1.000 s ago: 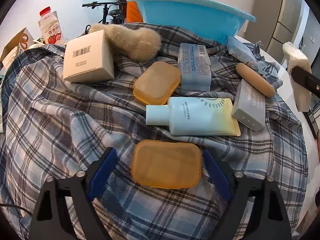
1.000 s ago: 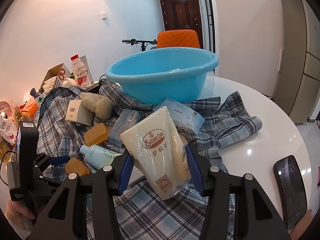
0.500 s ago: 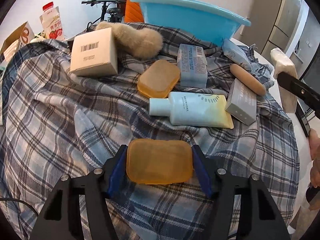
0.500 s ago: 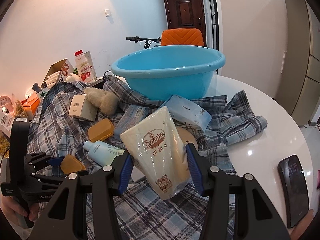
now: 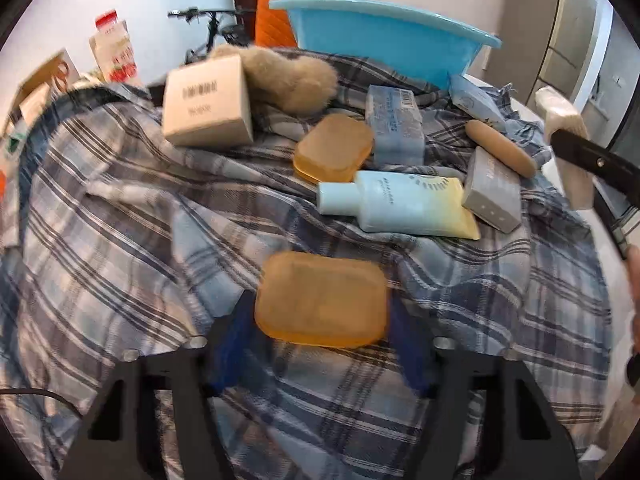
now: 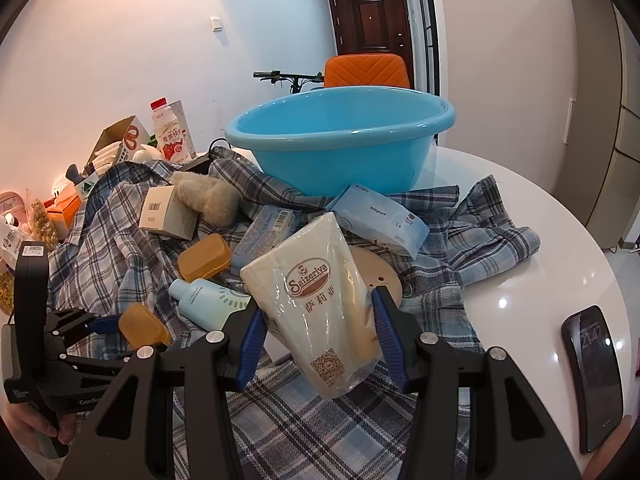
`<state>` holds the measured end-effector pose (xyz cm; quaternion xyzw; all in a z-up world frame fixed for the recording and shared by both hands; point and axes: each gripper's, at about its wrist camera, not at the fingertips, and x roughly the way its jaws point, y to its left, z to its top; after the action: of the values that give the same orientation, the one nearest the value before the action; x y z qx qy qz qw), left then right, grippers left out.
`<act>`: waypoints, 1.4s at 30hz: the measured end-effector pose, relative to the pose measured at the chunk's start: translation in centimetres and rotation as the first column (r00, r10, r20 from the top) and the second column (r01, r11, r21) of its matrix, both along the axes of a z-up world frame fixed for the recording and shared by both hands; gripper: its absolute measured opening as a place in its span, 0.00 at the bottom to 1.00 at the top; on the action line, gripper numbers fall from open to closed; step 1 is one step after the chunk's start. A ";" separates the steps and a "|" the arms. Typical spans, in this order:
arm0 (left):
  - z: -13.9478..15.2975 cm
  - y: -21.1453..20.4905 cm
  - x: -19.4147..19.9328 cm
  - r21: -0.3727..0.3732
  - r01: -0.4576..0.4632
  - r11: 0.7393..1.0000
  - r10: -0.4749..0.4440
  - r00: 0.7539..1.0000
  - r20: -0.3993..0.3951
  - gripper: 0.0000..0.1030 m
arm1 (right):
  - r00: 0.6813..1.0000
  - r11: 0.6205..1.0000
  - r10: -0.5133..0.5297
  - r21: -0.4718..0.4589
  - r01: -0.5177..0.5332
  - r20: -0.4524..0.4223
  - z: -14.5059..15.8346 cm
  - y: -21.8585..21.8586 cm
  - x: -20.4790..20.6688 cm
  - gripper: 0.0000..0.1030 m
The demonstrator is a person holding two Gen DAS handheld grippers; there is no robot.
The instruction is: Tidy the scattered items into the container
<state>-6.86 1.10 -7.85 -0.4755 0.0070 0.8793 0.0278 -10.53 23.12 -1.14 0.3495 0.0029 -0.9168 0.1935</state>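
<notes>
My left gripper (image 5: pixel 320 332) is shut on an orange soap case (image 5: pixel 322 300) and holds it lifted above the plaid cloth (image 5: pixel 120 240); it also shows in the right wrist view (image 6: pixel 142 326). My right gripper (image 6: pixel 318 340) is shut on a cream Saizeriya pouch (image 6: pixel 320 304), held upright above the cloth. The blue basin (image 6: pixel 340 144) stands at the back of the table, beyond the scattered items; it also shows in the left wrist view (image 5: pixel 384 52).
On the cloth lie a second orange case (image 5: pixel 334 148), a pale blue tube (image 5: pixel 400 204), a beige box (image 5: pixel 208 104), a furry slipper (image 5: pixel 288 76), tissue packs (image 5: pixel 394 124), a grey box (image 5: pixel 494 192) and a wooden disc (image 6: pixel 374 272). A phone (image 6: pixel 596 376) lies at the right edge.
My left gripper closed on the near orange soap case and lifted it off the cloth. My right gripper kept the pouch and rose slightly.
</notes>
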 end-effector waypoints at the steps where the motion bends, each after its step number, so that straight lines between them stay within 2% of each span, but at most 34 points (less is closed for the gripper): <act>1: 0.1 -0.2 -0.1 0.018 -0.001 1.000 0.001 1.000 0.001 0.62 | 1.000 1.000 -0.002 0.000 0.002 0.001 0.0 0.0 0.0 0.48; 3: 0.5 -0.4 -0.1 0.024 -0.007 1.000 0.007 1.000 -0.007 0.62 | 1.000 1.000 -0.008 -0.005 0.008 0.007 -0.1 0.2 -0.2 0.48; 13: 3.3 -0.3 0.3 -0.039 -0.026 0.999 0.024 0.997 -0.069 0.62 | 1.000 1.000 -0.015 -0.013 0.015 0.010 -0.2 0.4 -0.3 0.48; 28: 7.0 1.1 -1.7 0.012 0.005 1.000 -0.003 0.990 -0.141 0.62 | 0.998 0.999 -0.046 -0.004 0.046 -0.032 1.7 1.2 0.0 0.48; 42: 10.1 1.8 -4.6 0.016 0.049 0.999 -0.045 0.982 -0.182 0.62 | 0.995 0.999 -0.050 0.008 0.051 -0.091 5.7 1.0 -2.3 0.48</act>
<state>-11.50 2.88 2.29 -0.3927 0.0118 0.9181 0.0526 -12.85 24.07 4.60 0.3085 0.0075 -0.9362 0.1683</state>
